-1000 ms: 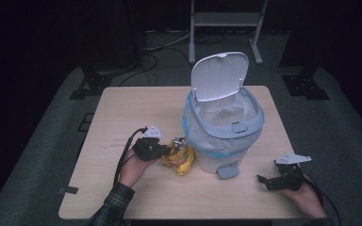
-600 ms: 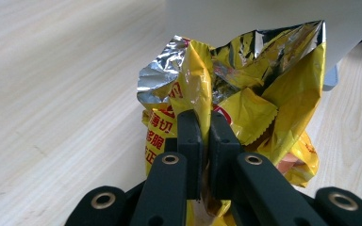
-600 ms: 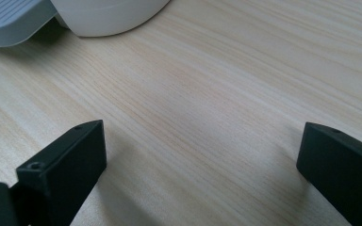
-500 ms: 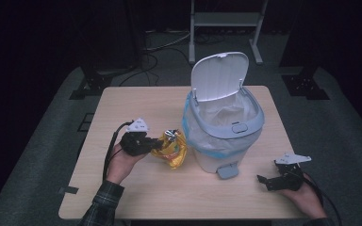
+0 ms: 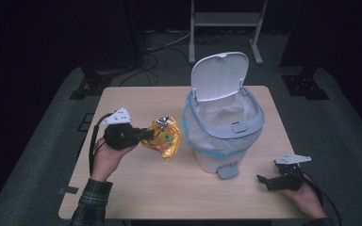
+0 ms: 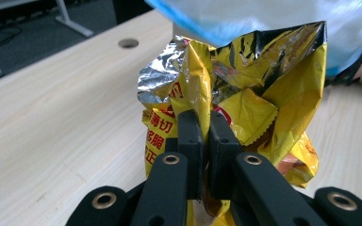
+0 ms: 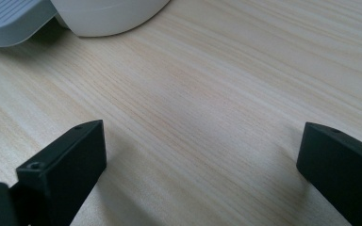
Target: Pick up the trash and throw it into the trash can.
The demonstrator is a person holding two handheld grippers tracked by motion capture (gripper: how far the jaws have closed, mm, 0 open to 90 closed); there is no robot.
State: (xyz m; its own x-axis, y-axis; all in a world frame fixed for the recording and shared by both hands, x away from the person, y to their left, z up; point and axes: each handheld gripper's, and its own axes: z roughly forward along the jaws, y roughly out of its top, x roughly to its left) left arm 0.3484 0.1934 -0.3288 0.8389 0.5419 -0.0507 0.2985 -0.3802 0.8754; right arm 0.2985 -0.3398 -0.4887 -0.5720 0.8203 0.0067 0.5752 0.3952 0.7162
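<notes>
Yellow foil bag pinched in left gripper, seemingly off table; right gripper fingers spread, resting low

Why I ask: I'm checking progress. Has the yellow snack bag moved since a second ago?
Yes. The snack bag, pinched in the left gripper, has risen off the table beside the bin.

Crumpled yellow foil snack bag, lifted off table, just beside bin.

open bin mouth unobstructed (lid raised behind)
</notes>
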